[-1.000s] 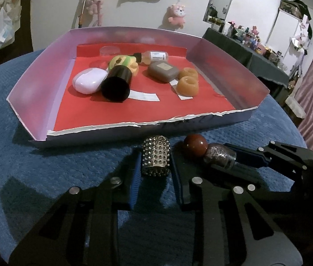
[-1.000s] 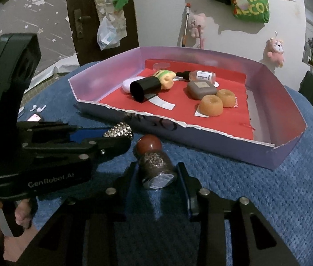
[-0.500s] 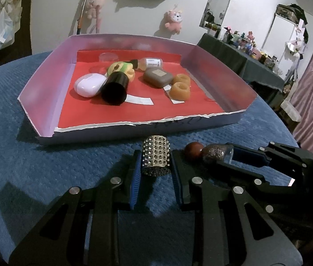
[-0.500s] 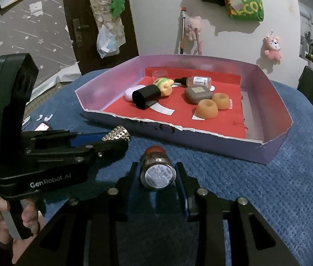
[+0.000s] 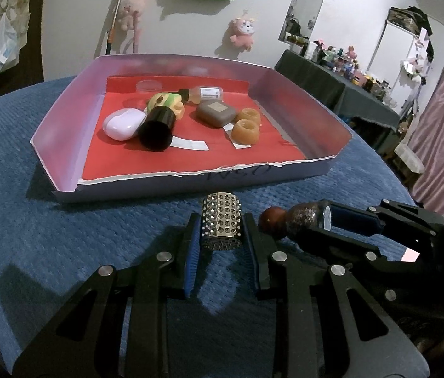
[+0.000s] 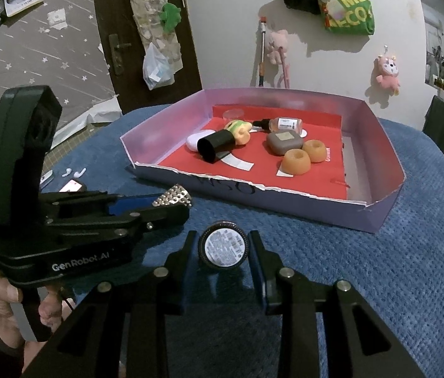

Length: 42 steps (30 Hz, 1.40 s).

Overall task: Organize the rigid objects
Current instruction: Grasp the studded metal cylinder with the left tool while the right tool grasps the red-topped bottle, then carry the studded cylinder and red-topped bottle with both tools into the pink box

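A: Where is the left tool point(image 5: 222, 236)?

B: Low over the counter point(image 5: 64, 236), level, its blue-padded fingers point(image 5: 190, 252) pressed on either side of a studded cylinder point(image 5: 222, 223). In the right wrist view it reaches in from the left, with a bare hand point(image 6: 17, 308) around its grip.

A: And the right tool point(image 6: 223, 252)?

B: Just beside the left one, also level, its fingers point(image 6: 258, 261) closed on a bottle point(image 6: 223, 247) whose round base faces the camera. From the left wrist view it comes in from the right.
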Each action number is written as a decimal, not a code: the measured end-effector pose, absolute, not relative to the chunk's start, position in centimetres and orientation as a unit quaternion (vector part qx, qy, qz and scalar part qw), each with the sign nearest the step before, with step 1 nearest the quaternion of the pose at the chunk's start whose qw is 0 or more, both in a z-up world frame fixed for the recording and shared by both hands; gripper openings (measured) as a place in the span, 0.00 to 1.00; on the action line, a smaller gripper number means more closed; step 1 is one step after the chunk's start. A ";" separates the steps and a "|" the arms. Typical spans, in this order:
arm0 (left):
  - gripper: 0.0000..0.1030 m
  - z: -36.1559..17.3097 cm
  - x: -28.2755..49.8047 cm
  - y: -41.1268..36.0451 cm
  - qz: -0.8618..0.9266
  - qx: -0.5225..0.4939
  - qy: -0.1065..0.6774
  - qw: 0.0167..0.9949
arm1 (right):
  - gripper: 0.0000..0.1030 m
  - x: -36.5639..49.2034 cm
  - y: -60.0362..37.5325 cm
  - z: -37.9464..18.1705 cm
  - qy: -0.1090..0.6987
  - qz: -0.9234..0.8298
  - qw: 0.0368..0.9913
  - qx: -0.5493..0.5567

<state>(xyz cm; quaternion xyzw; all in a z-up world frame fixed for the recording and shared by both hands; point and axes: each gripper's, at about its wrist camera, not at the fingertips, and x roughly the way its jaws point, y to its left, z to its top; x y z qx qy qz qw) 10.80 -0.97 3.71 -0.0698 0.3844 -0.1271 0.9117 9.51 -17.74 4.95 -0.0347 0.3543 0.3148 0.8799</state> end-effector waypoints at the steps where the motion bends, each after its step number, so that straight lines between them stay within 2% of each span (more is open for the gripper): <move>1: 0.23 3.8 10.7 -1.0 -0.128 -0.070 0.384 0.912 | 0.32 9.4 -17.7 5.0 0.353 0.316 0.880 -0.034; 22: 0.23 5.9 11.3 -0.5 -0.133 -0.069 0.363 0.920 | 0.32 9.4 -18.2 8.1 0.320 0.335 0.886 -0.019; 42: 0.23 6.5 15.1 0.4 -0.137 -0.073 0.369 0.916 | 0.32 13.5 -18.1 9.4 0.306 0.318 0.897 -0.015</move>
